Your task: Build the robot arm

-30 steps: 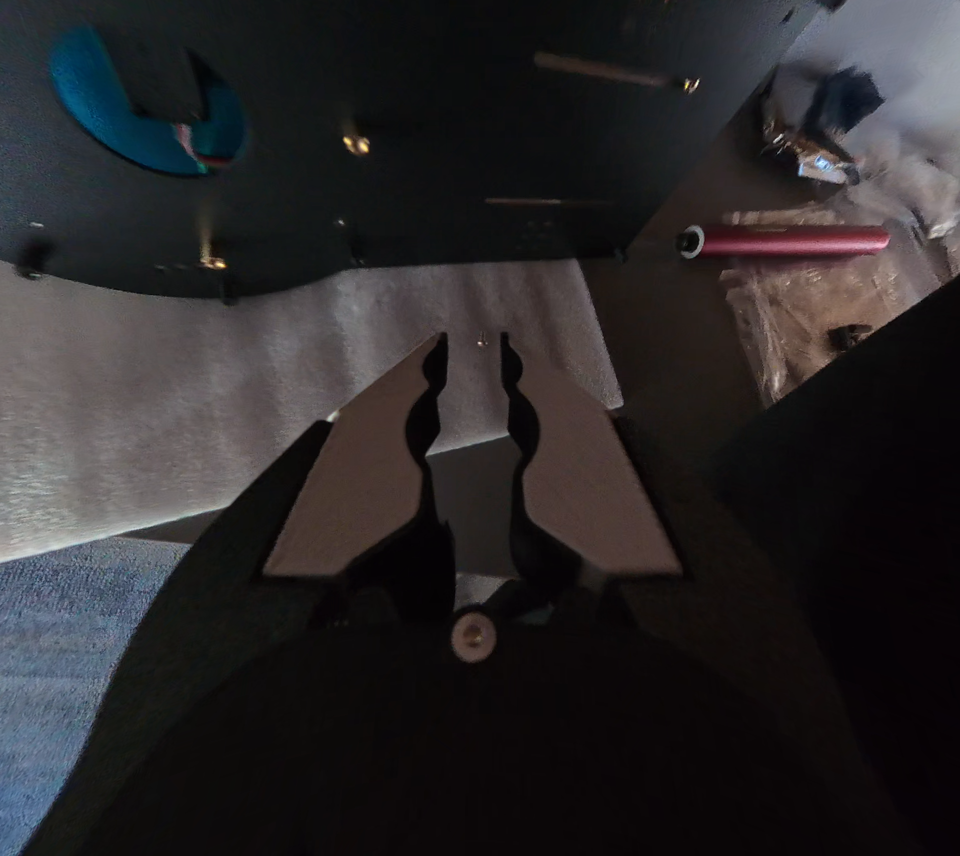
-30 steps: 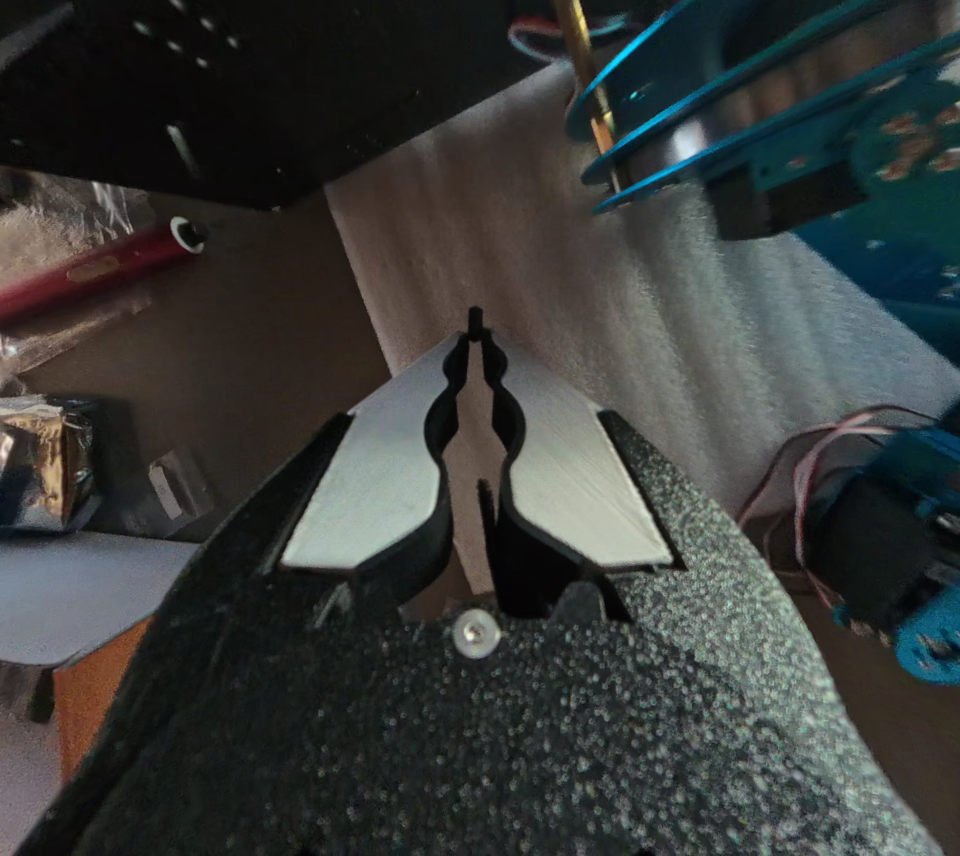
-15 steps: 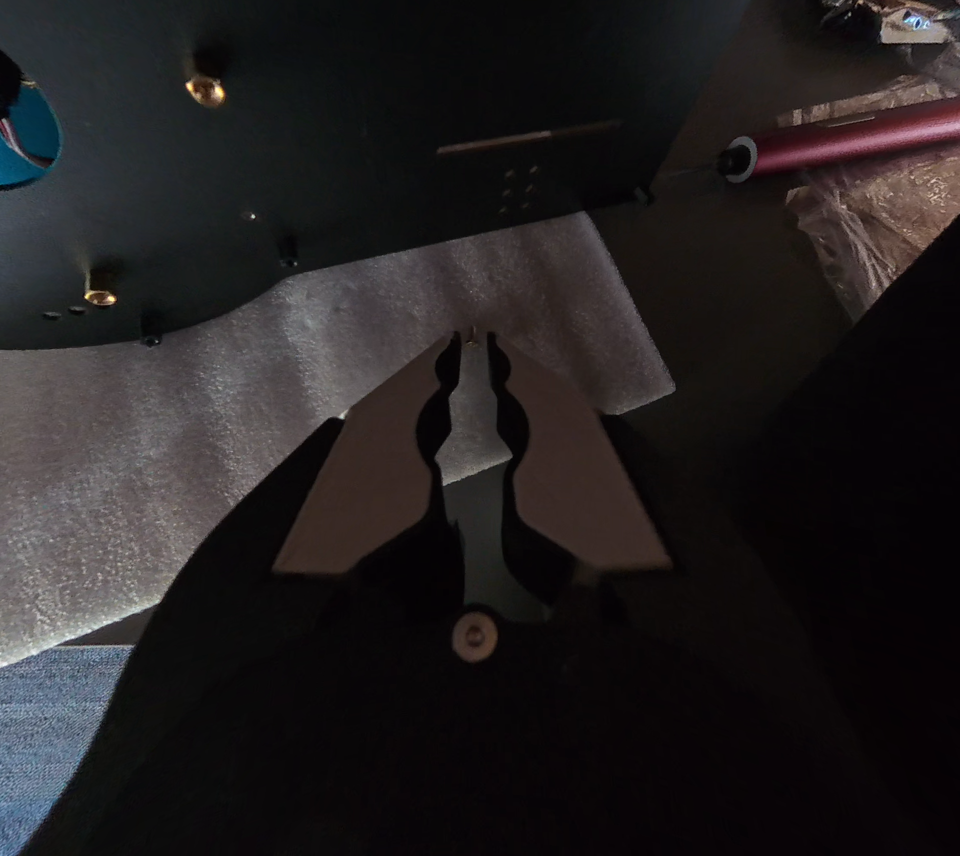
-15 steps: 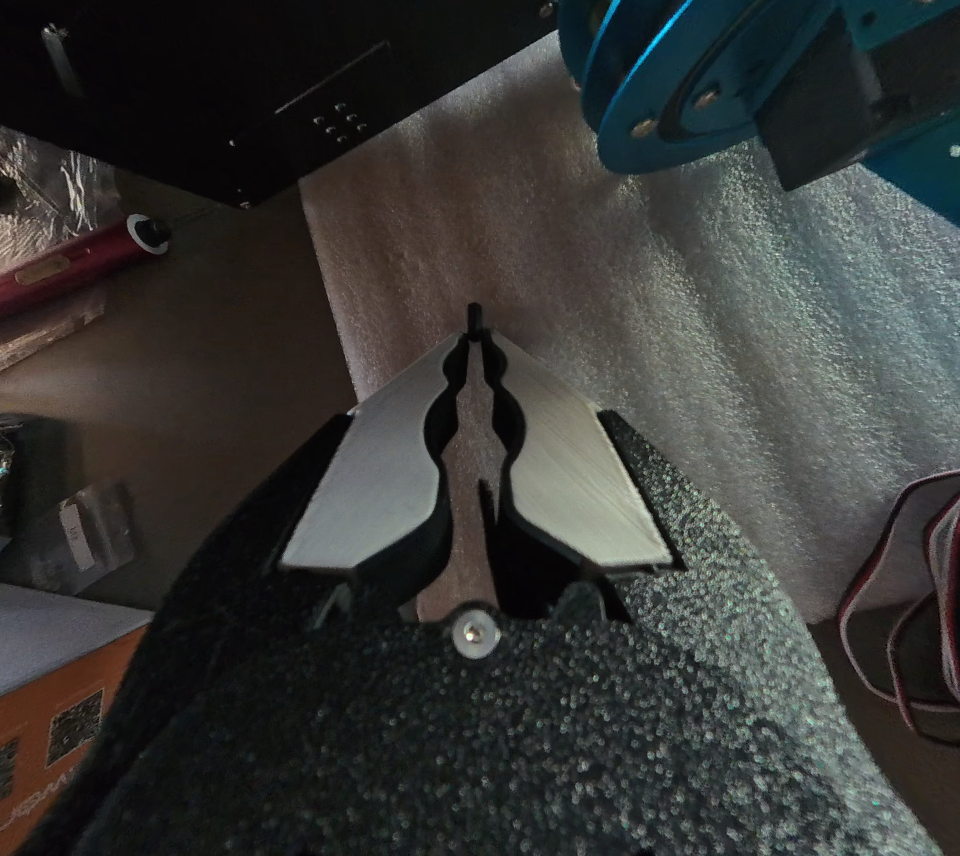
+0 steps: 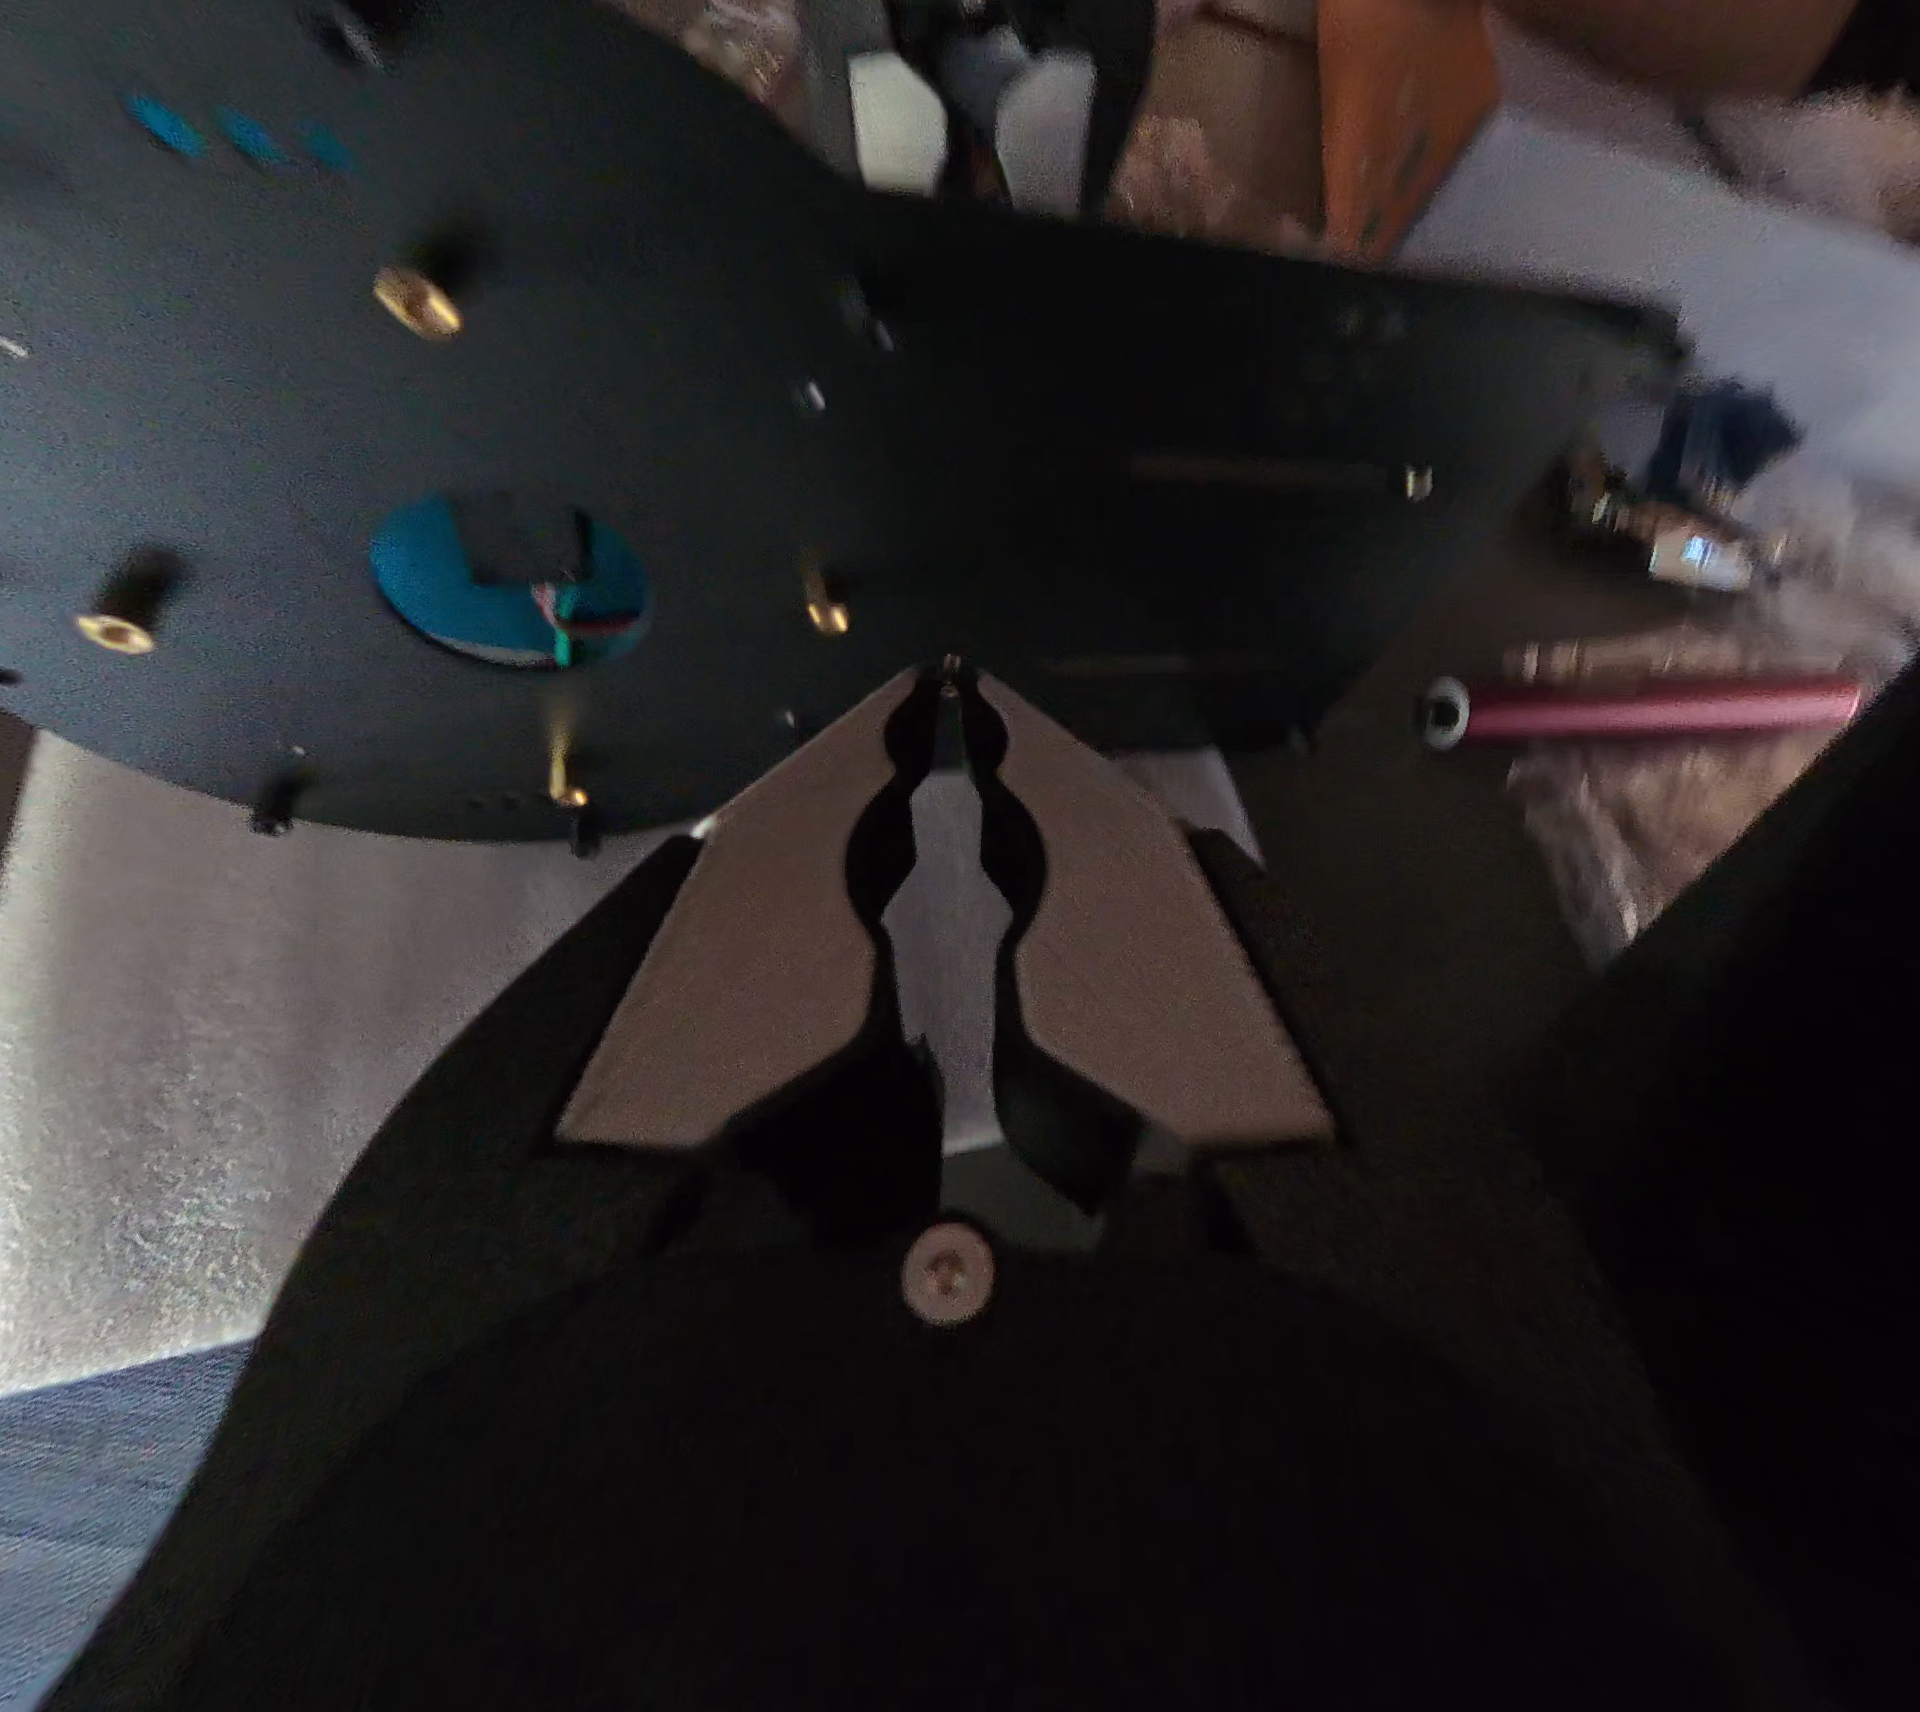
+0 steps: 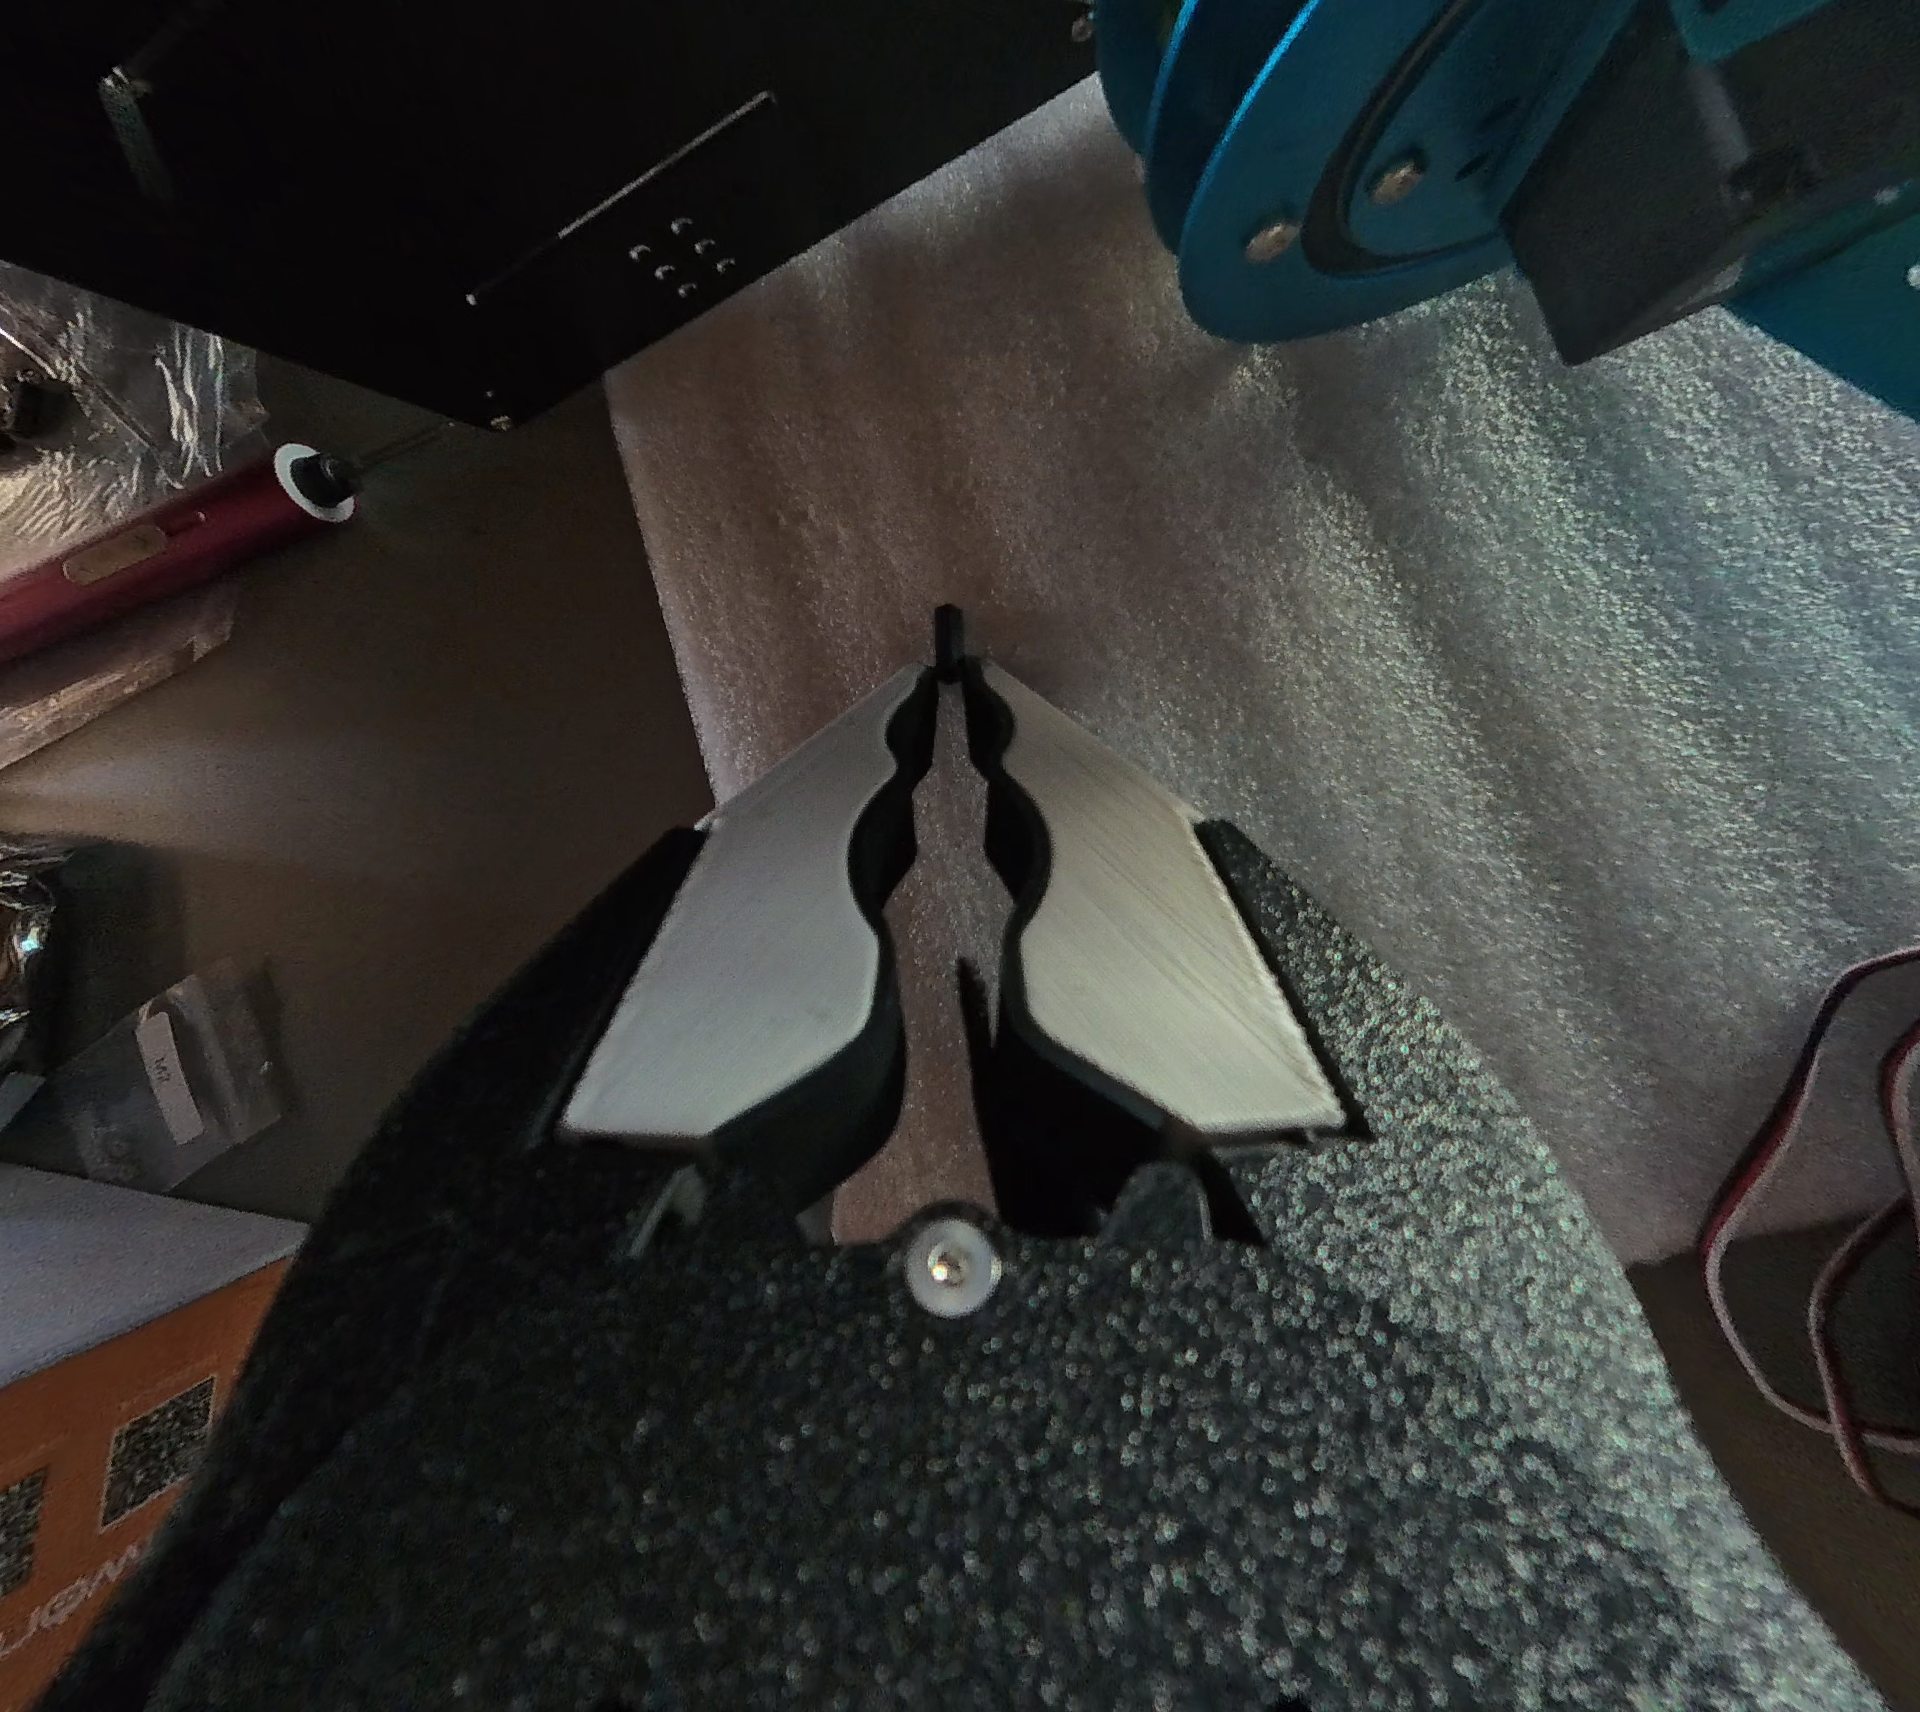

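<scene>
Pinching a tiny screw between left jaws.

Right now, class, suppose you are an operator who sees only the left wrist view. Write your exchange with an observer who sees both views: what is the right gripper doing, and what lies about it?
Observer: The right gripper is shut on a small black pin that sticks out past its tips.
Operator: My left gripper pinches a tiny metal piece. What lies under the right one?
Observer: The white foam sheet, near its left edge.
Operator: Anything close by?
Observer: Stacked blue discs at the upper right, apart from the gripper.
</scene>
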Tool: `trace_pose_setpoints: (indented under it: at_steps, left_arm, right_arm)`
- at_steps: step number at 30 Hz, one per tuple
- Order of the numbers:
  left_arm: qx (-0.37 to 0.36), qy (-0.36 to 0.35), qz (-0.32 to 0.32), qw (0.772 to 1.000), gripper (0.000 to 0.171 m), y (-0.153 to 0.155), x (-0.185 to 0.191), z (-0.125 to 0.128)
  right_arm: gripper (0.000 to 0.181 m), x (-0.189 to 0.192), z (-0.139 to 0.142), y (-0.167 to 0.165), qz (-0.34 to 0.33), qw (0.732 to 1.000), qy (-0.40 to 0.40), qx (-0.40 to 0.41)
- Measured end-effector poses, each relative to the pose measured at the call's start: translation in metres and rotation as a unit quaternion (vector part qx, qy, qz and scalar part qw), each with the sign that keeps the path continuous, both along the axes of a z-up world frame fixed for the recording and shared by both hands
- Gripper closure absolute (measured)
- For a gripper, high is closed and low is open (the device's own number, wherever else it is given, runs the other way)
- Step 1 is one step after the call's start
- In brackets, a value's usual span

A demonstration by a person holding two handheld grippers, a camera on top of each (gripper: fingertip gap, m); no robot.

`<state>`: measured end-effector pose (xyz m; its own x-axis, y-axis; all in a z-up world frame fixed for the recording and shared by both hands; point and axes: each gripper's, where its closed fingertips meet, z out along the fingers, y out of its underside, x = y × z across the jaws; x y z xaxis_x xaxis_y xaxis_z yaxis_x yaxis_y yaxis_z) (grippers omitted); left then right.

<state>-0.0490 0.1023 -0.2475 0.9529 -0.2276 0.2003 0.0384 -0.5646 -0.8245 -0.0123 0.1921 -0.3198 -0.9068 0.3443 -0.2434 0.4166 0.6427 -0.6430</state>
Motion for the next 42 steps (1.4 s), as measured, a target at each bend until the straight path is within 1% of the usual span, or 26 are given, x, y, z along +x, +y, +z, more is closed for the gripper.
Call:
trace_pose_setpoints:
  at_steps: [2,3,6,9,13,19,24,27,30,34,38,39,42]
  left_arm:
    - [0.009,-0.035,0.012,0.999,0.169,0.009,0.002,0.013]
    - [0.008,-0.045,0.014,0.999,0.169,0.011,0.005,0.015]
    - [0.002,-0.081,0.006,0.997,0.169,0.011,0.019,0.015]
    - [-0.003,-0.143,0.006,0.99,0.169,0.009,0.035,0.018]
    - [0.0,-0.189,0.027,0.982,0.17,0.013,0.037,0.019]
    - [0.003,-0.198,0.049,0.979,0.17,0.014,0.036,0.022]
    - [-0.012,-0.237,0.064,0.969,0.17,0.016,0.037,0.022]
    - [-0.037,-0.29,0.074,0.953,0.17,0.016,0.038,0.024]
    - [-0.063,-0.328,0.082,0.939,0.17,0.017,0.038,0.024]
    - [-0.107,-0.389,0.1,0.909,0.171,0.017,0.037,0.025]
    - [-0.138,-0.426,0.116,0.887,0.169,0.018,0.036,0.026]
    - [-0.142,-0.43,0.119,0.883,0.169,0.018,0.036,0.026]
    - [-0.139,-0.426,0.126,0.885,0.169,0.018,0.036,0.026]
  right_arm:
    - [0.176,0.0,0.0,0.0,0.001,1.0,0.001,0.0]
    - [0.176,0.0,0.0,0.0,0.0,1.0,-0.001,-0.001]
    - [0.176,0.0,0.0,0.0,0.0,1.0,-0.005,-0.005]
    - [0.176,0.0,0.0,0.0,-0.001,1.0,-0.008,-0.008]
    - [0.176,0.0,0.0,-0.001,-0.004,1.0,-0.012,-0.014]
    - [0.176,0.0,0.0,-0.001,-0.004,1.0,-0.018,-0.018]
    - [0.176,0.0,0.0,-0.001,-0.004,1.0,-0.017,-0.018]
    - [0.176,0.0,0.0,-0.001,-0.003,1.0,-0.019,-0.018]
    - [0.176,0.0,0.0,-0.002,-0.004,1.0,-0.02,-0.018]
    - [0.176,0.001,0.0,-0.002,-0.005,1.0,-0.02,-0.018]
    - [0.176,0.001,0.0,-0.002,-0.005,1.0,-0.02,-0.016]
    - [0.176,0.001,0.0,-0.002,-0.005,1.0,-0.02,-0.016]
    - [0.176,0.001,0.0,-0.002,-0.006,1.0,-0.02,-0.017]
